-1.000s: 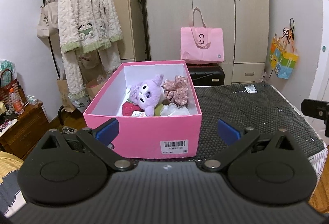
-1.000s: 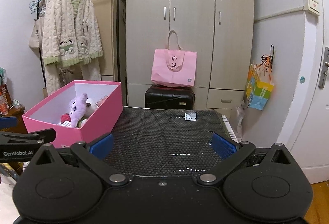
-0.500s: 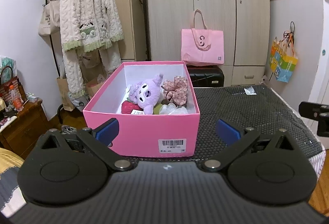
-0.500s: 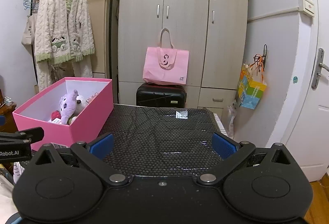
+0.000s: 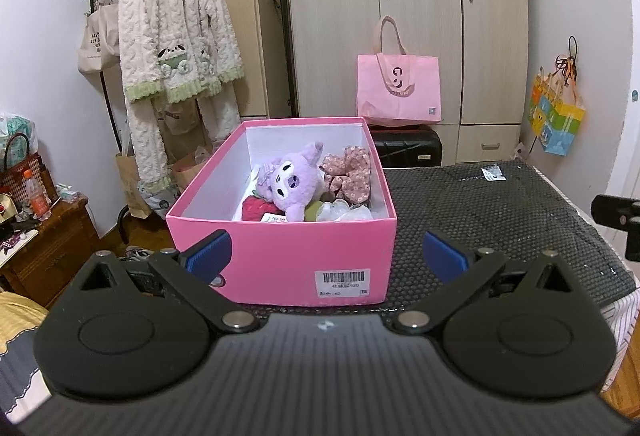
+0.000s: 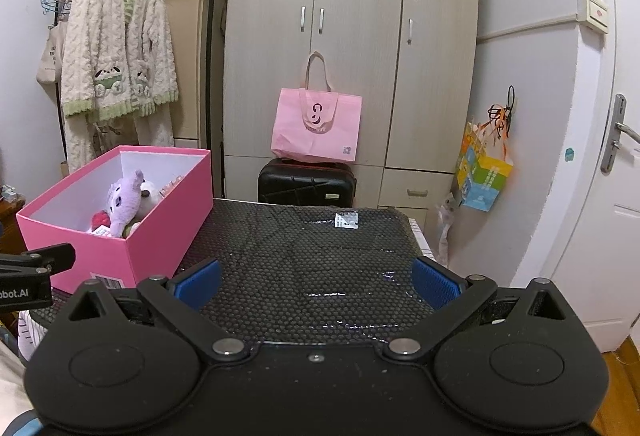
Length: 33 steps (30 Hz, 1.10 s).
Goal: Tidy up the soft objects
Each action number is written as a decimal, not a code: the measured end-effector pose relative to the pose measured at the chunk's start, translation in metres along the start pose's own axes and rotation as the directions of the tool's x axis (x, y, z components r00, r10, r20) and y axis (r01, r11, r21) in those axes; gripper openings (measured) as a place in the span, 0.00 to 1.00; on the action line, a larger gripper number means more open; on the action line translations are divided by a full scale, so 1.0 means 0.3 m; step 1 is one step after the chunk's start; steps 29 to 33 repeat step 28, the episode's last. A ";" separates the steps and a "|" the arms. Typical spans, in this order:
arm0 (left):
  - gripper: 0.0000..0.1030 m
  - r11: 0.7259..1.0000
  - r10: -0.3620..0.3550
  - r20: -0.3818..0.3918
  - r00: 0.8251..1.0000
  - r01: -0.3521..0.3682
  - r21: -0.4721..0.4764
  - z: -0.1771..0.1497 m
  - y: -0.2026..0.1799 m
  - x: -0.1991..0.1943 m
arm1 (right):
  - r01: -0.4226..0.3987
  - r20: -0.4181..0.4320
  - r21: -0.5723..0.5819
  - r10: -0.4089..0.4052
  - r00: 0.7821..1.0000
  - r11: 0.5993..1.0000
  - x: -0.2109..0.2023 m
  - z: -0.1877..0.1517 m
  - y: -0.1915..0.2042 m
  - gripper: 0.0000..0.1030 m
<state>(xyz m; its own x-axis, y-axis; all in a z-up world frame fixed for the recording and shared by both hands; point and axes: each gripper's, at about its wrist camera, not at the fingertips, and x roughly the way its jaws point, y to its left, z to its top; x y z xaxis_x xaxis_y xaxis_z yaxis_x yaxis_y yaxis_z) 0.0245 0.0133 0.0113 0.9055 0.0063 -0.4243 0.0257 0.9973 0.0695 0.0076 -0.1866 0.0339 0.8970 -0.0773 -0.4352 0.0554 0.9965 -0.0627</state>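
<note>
You have drawn both hand-held grippers back from the pink box [image 5: 280, 260] on the worktop [image 6: 304, 248], left [image 5: 326, 256] and right [image 6: 316, 282] both spread and empty, with the purple plush [image 5: 290, 179] and other soft things lying inside, so the sorting looks finished.

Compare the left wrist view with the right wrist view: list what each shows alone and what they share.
Only the left wrist view: the floral scrunchie and white fabric inside the box, and a drink bottle on a wooden cabinet.

Only the right wrist view: the white door with its handle.

Both: the pink box, purple plush, pink tote bag, hanging robe, black suitcase, and each gripper's jaws wide open, empty.
</note>
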 end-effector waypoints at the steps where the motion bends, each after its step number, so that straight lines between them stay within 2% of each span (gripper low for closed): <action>1: 1.00 1.000 0.002 0.001 1.000 -0.002 0.000 0.000 0.000 0.000 | 0.001 0.000 0.000 -0.001 1.000 1.000 0.000 0.000 -0.001 1.00; 33: 1.00 1.000 0.004 0.008 1.000 -0.004 0.019 -0.003 -0.001 -0.015 | 0.014 -0.002 0.001 -0.014 1.000 1.000 0.007 -0.007 -0.021 1.00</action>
